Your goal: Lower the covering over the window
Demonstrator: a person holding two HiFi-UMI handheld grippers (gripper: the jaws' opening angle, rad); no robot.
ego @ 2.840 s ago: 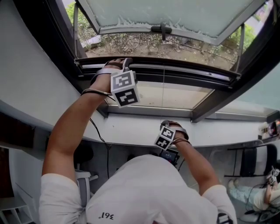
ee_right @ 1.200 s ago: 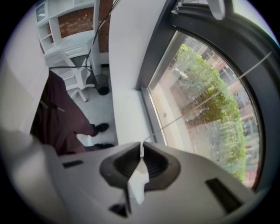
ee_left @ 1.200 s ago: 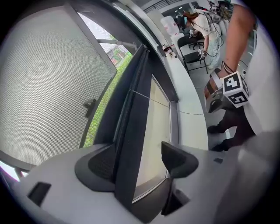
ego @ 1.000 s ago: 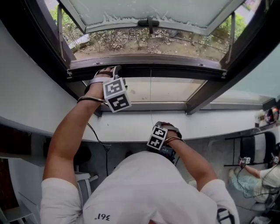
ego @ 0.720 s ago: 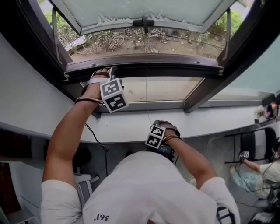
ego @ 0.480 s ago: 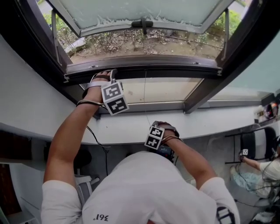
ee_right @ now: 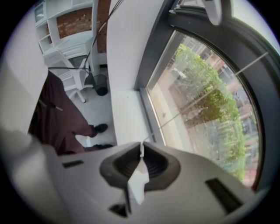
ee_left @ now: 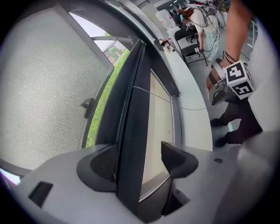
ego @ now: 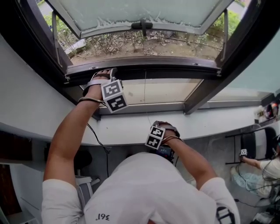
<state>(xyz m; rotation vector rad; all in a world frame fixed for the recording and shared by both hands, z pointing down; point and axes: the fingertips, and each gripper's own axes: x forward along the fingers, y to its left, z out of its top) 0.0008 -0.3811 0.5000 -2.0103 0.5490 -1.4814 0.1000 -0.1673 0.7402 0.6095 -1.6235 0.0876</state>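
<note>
- White wall and a white ledge [ego: 210, 120] run below a dark-framed window, whose upper sash [ego: 144, 11] is swung outward over scrubby ground.
- The covering's dark rail [ego: 175, 72] lies across the frame in the upper middle of the head view, just above the beige lower pane [ego: 162, 89].
- The left claw [ego: 105, 73] sits at the rail's left end. In the left gripper view its jaws stand apart astride the rail, one pad against it and a sliver of pane showing beside the other.
- A thin cord [ego: 146, 100] drops from the rail's middle to the right claw [ego: 162, 126] at frame centre.
- The right claw is clenched on a white tab [ee_right: 139, 183] at the cord's end.
</note>
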